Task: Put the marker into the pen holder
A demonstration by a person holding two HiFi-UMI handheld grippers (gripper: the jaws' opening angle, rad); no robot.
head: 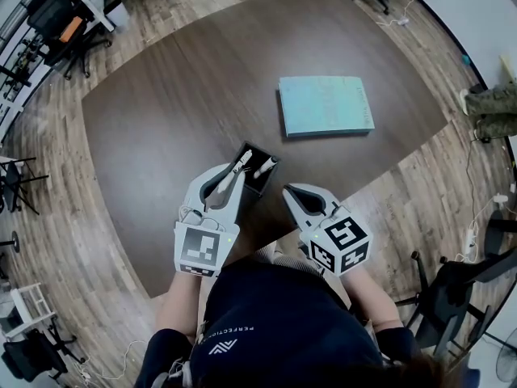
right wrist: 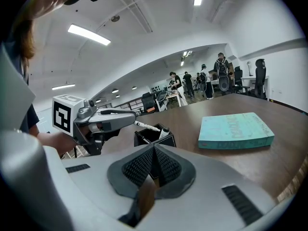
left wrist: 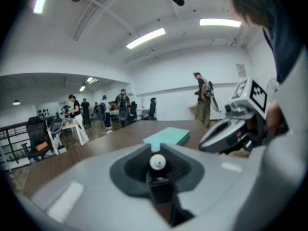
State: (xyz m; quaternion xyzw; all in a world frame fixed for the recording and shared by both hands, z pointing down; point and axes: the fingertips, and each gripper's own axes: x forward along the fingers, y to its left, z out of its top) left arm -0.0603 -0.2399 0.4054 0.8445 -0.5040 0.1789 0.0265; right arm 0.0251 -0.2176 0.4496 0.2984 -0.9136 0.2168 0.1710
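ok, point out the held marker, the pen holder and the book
marker [head: 240,165], head view, barrel near its tip
pen holder [right wrist: 168,141], right gripper view, outer side wall
book [head: 325,105], head view, middle of cover

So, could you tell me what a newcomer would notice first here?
The left tongs, shut on a white cylindrical marker, hold it tilted over the black square pen holder on the dark brown table. A teal rectangular book lies farther back, and the right tongs are shut and empty.
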